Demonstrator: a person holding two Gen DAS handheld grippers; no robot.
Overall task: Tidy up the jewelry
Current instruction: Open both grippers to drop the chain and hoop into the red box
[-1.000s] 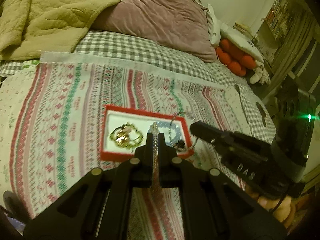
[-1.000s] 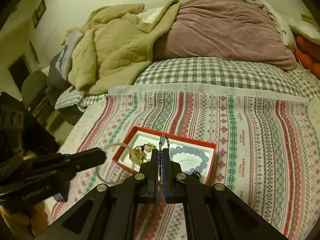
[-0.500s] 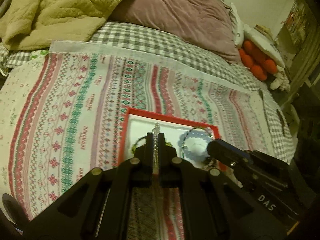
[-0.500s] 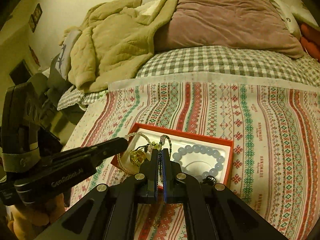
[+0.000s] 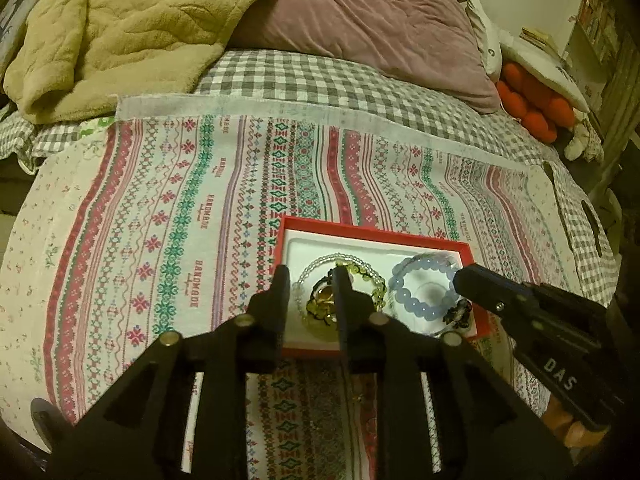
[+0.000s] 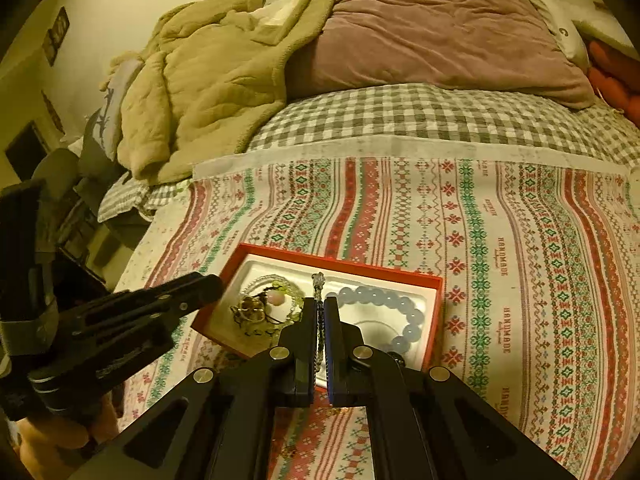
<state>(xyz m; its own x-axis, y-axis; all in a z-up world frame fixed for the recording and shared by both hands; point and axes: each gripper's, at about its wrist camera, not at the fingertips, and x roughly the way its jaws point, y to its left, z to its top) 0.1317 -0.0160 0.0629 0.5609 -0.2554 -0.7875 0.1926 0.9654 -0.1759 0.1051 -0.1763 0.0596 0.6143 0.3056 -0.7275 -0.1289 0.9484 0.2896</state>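
A red box [image 5: 376, 236] with a white lining lies on the patterned cloth. It holds a blue bead bracelet [image 5: 400, 300], a gold piece [image 5: 320, 308] and a clear-and-green bead bracelet [image 5: 344, 258]. My left gripper [image 5: 311, 280] hangs over the box's left half. Its jaws are opening, the pads press on nothing, and the clear-and-green bracelet lies in the box below them. My right gripper [image 6: 320, 306] is over the red box [image 6: 340, 264], shut on a thin bead strand [image 6: 319, 280] whose tip pokes up between the fingers. The blue bracelet [image 6: 412, 316] lies just to its right.
The striped patterned cloth [image 5: 180, 240] covers the bed's near part, with a checked sheet [image 5: 320, 76] behind it. A khaki blanket [image 5: 120, 32], a mauve pillow [image 5: 360, 20] and orange plush [image 5: 532, 112] are at the back. A hand [image 6: 48, 440] holds the left gripper.
The left jaws were shut on a clear bead strand and now stand apart, with the strand lying in the box. Both grippers have come lower and closer to the box.
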